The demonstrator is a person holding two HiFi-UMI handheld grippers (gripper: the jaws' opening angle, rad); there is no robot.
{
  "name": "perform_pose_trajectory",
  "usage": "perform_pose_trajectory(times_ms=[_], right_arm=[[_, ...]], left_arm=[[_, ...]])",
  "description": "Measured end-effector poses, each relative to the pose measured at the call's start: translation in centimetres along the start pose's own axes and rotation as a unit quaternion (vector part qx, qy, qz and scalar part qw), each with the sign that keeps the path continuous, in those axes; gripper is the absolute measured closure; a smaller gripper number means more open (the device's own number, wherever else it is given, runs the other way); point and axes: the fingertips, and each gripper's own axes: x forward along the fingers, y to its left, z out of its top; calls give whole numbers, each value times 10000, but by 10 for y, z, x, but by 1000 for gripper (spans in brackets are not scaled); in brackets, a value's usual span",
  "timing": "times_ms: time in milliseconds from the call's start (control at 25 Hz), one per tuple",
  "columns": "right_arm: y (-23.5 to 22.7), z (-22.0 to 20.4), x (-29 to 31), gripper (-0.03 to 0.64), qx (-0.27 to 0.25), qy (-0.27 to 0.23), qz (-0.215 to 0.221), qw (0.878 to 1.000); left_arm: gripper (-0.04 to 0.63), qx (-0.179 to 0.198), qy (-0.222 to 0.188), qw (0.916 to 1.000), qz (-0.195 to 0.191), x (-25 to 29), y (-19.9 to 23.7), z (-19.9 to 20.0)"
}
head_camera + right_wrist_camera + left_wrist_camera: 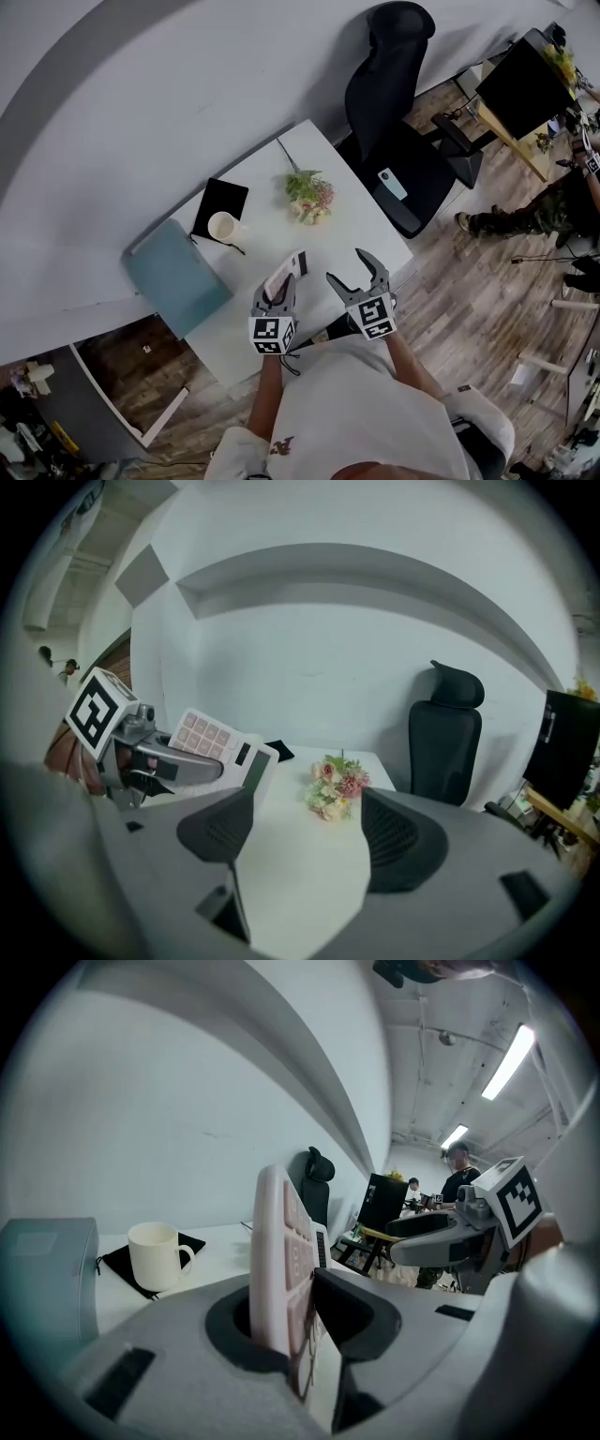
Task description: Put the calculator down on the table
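Over the near edge of the white worktop [356, 225]: both grippers side by side, close but apart.
Left gripper [279, 295]: jaws pressed onto the pale pink-keyed calculator [281, 1260], pinching its lower end.
Calculator: stands on edge between the left jaws, keys facing the right gripper, its free end reaching out past the jaw tips over the worktop; whether it touches the surface cannot be told.
Right gripper [352, 272]: jaws spread, only bare worktop showing between them; the calculator sits just to its left.
White mug [223, 226]: upright on a black square pad [220, 204], well beyond the calculator; inside looks pale, contents unclear.
Blue-grey rectangular case [173, 272]: at the worktop's left end, closed.
Small bunch of pink and green flowers [309, 197]: lying mid-worktop.
Black office chair [398, 122]: at the far right corner.
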Motion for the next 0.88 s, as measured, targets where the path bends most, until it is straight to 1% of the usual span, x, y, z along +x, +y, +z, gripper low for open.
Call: perform_pose_trajectory(times_ms=[240, 400, 680, 880], right_arm=[[3, -21, 10, 255, -18, 216, 205, 9996], [3, -33, 16, 255, -148, 359, 257, 9989], [3, -50, 23, 255, -78, 635, 349, 9973], [3, -60, 29, 255, -77, 741, 387, 9965]], left_arm=[[506, -295, 196, 9994, -45, 8, -3, -22], [506, -524, 296, 9981, -107, 15, -2, -34], [506, -845, 506, 9951, -128, 25, 1, -58], [506, -1054, 563, 9927, -147, 32, 4, -67]])
